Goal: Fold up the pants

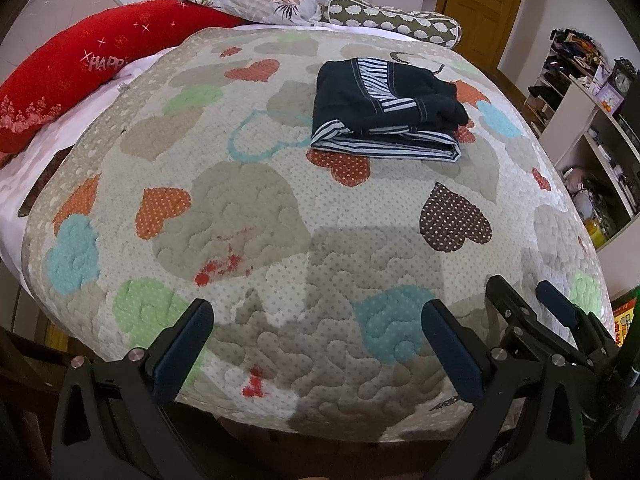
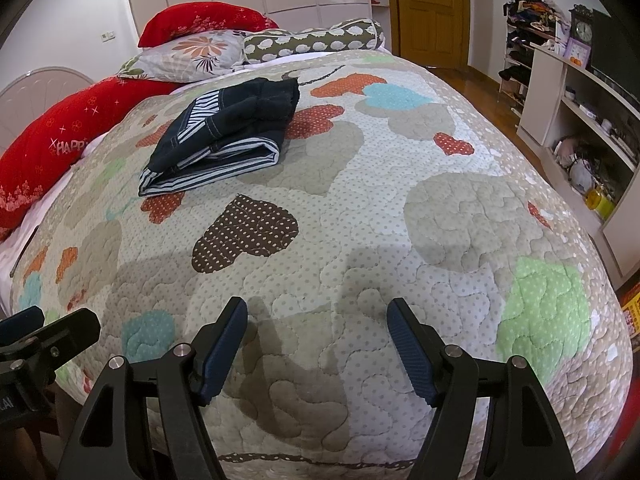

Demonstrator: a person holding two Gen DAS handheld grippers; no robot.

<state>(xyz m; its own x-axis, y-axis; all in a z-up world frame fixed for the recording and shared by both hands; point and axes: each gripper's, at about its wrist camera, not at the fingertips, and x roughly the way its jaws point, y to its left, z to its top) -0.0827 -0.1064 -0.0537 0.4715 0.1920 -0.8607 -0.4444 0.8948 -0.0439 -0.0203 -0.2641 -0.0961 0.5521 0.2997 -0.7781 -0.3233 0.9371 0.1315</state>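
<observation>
The pants (image 1: 384, 108) are dark navy with blue-white striped lining and lie folded in a compact bundle on the heart-patterned quilt (image 1: 248, 208), far from both grippers. They also show in the right wrist view (image 2: 224, 128), at upper left. My left gripper (image 1: 318, 344) is open and empty, low over the quilt's near edge. My right gripper (image 2: 316, 344) is open and empty too, beside the left one; it shows at the right of the left wrist view (image 1: 528, 300).
Red pillows (image 1: 64, 76), a floral pillow (image 1: 264, 0) and a dotted bolster (image 1: 396, 20) lie at the head of the bed. White shelves with clutter (image 2: 580, 128) stand to the right. A wooden door (image 2: 432, 8) is at the back.
</observation>
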